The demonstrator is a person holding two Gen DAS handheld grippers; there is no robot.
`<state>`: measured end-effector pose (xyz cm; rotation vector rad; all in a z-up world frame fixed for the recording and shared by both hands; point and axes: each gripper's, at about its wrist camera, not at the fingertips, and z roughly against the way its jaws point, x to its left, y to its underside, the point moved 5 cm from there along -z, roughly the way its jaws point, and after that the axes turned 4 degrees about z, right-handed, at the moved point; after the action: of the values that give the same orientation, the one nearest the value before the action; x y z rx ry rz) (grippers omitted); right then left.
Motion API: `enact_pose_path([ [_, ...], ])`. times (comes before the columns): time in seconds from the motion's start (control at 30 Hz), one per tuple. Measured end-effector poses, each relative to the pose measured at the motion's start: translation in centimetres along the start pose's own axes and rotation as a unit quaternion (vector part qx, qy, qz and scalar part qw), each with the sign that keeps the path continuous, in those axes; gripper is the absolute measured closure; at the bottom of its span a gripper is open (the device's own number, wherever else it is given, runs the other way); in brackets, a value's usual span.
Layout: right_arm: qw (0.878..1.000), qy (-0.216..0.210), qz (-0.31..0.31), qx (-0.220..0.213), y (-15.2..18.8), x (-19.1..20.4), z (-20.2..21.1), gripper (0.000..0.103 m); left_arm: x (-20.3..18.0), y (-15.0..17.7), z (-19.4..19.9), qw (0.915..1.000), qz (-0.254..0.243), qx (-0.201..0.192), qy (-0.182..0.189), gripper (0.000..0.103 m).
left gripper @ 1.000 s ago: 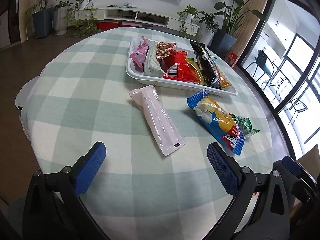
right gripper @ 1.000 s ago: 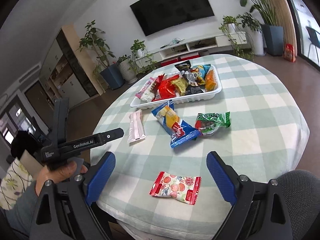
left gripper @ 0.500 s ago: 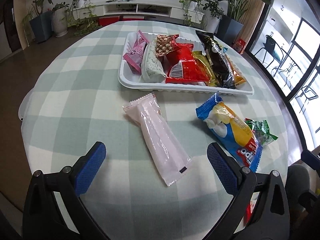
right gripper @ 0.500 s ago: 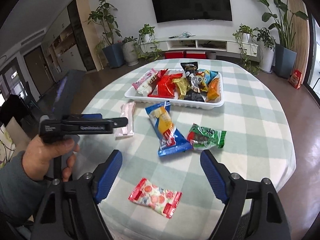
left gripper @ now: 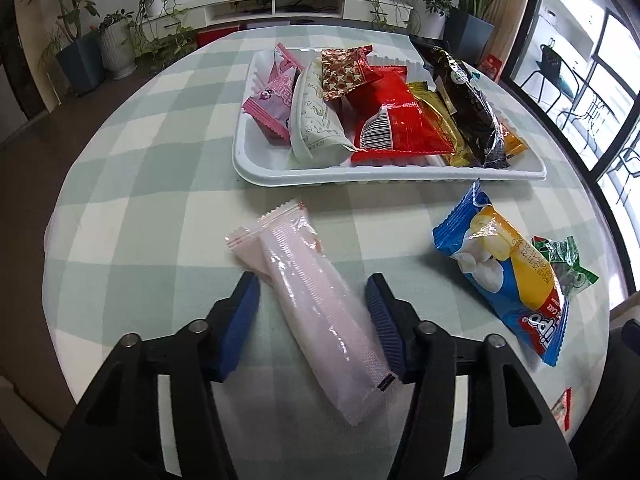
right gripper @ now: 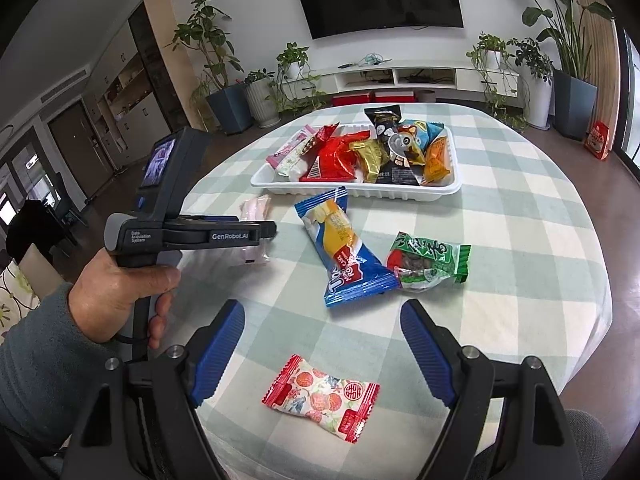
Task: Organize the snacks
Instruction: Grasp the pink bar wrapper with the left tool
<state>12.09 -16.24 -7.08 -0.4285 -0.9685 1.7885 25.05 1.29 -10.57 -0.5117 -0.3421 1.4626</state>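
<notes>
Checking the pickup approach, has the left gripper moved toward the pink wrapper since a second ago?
Yes. The left gripper advanced toward the white tray and its fingers narrowed around the pink wrapper.

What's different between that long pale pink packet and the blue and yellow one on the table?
The pink packet is plain, translucent and slim; the blue packet is brightly printed and puffier. The pink packet lies between the left gripper's open jaws; the blue packet lies untouched. Both rest on the tablecloth outside the white tray.

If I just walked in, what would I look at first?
Probably the white tray at the far side of the checked table, heaped with shiny snack packets. Next, the long pale pink packet lying between the blue fingers of the left tool, which is not yet closed on it. Nearest the right tool lies a red flowery packet.
</notes>
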Motion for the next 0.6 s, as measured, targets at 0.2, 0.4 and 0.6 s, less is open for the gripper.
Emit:
enact_pose_path([
  [0.2, 1.0, 0.008, 0.018, 0.011, -0.4, -0.1, -0.5, 0.02, -0.3, 0.5, 0.5, 0.9992, -0.038, -0.006, 0.007, 0.071],
  [0.4, 0.999, 0.018, 0.037, 0.027, -1.8, -0.9, -1.8, 0.02, -0.3, 1.5, 1.2, 0.9979, -0.061, -0.009, 0.02, 0.077],
  [0.6, 0.996, 0.019, 0.076, 0.053, -2.9, -0.6, -4.3, 0.023, 0.5, 2.6, 2.5, 0.997, -0.032, -0.006, 0.069, 0.078],
])
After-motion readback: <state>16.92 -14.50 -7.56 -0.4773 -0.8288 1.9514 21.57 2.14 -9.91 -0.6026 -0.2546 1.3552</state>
